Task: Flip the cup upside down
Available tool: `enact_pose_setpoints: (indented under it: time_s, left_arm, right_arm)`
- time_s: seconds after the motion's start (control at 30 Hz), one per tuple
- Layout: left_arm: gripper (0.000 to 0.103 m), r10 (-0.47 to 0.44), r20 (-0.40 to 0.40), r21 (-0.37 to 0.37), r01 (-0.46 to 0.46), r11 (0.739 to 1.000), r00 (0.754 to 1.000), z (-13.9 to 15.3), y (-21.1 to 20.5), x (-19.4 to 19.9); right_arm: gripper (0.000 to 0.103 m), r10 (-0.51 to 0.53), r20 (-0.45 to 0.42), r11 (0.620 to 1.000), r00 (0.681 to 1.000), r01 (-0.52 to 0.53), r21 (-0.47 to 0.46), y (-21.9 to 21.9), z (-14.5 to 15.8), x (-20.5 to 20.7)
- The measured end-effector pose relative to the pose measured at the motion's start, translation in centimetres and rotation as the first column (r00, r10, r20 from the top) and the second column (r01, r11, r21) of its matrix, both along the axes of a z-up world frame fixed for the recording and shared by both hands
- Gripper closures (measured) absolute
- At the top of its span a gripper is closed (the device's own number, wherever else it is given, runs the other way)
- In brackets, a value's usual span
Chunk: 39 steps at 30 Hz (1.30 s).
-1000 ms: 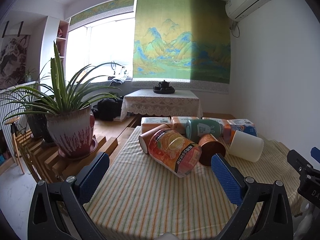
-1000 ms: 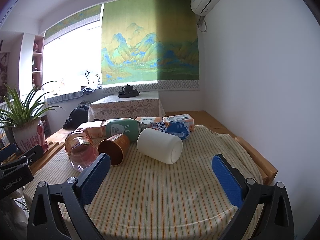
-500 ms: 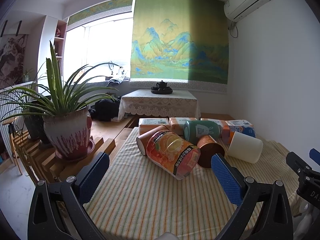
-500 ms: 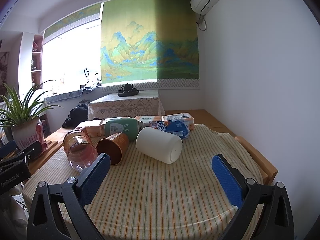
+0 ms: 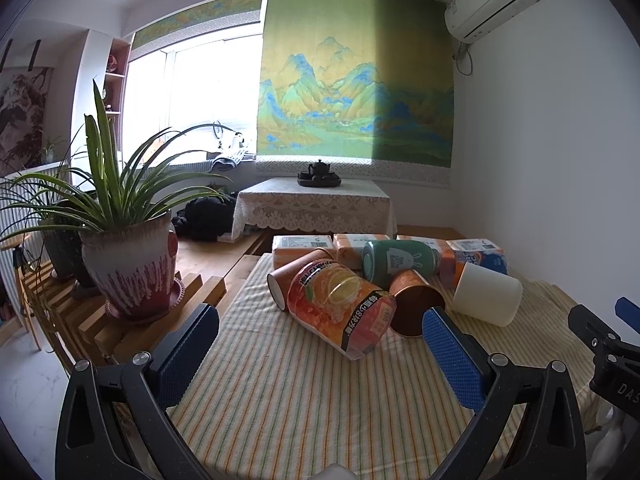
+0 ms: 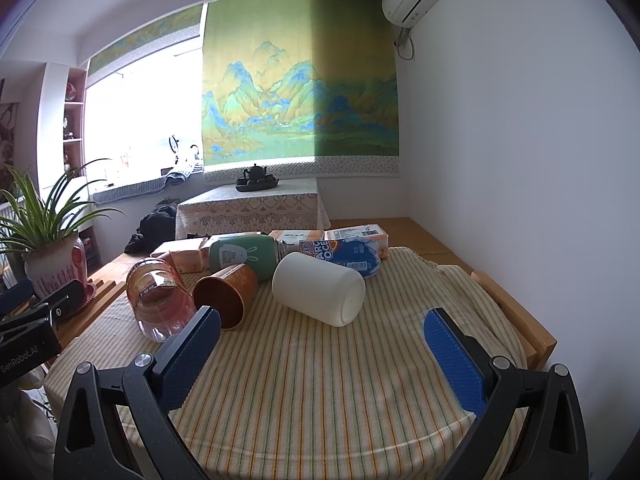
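Several cups lie on their sides on the striped tablecloth (image 5: pixel 288 400). A white cup (image 6: pixel 320 294) (image 5: pixel 486 294) lies with its base toward my right gripper. A brown cup (image 6: pixel 226 294) (image 5: pixel 416 300) and a clear orange-printed cup (image 5: pixel 340 306) (image 6: pixel 160 304) lie left of it. My left gripper (image 5: pixel 320 354) is open and empty, in front of the orange-printed cup. My right gripper (image 6: pixel 320 354) is open and empty, in front of the white cup.
A green bottle (image 6: pixel 244 254), a blue packet (image 6: pixel 344 254) and tissue packs (image 5: pixel 302 246) lie behind the cups. A potted plant (image 5: pixel 128 264) stands on a wooden rack at the left. The wall is close on the right.
Both grippers have edged slightly forward toward the cups; the cups sit a little lower and nearer in both views. Nothing on the table has moved.
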<state>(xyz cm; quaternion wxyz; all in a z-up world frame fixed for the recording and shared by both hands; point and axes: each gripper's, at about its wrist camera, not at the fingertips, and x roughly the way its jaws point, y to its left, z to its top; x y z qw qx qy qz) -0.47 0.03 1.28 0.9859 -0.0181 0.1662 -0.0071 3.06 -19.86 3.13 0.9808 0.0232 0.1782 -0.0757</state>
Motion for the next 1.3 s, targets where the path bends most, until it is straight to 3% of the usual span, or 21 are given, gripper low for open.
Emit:
enact_pose_setpoints:
  time_s: [0.5, 0.77, 1.03, 1.3]
  left_arm:
    - [0.000, -0.016, -0.023, 0.009, 0.017, 1.000, 1.000, -0.3, -0.8, 1.0]
    - [0.000, -0.047, -0.056, 0.066, 0.051, 0.997, 0.997, -0.3, -2.0, 2.7]
    - [0.000, -0.049, -0.065, 0.096, 0.056, 0.994, 0.997, -0.1, -2.7, 4.4]
    - [0.000, -0.044, -0.084, 0.106, 0.053, 0.993, 0.995, -0.4, -2.8, 5.7]
  right_arm:
    - [0.002, 0.006, -0.025, 1.000, 1.000, -0.006, -0.002, -0.5, -0.3, 0.8]
    - [0.002, 0.027, -0.067, 1.000, 0.997, -0.028, -0.012, -2.7, 0.4, 3.1]
    - [0.003, 0.051, -0.137, 0.999, 0.989, -0.051, 0.006, -7.3, 1.6, 8.3]
    - [0.003, 0.163, -0.282, 0.986, 0.945, -0.166, 0.015, -10.9, 2.7, 16.9]
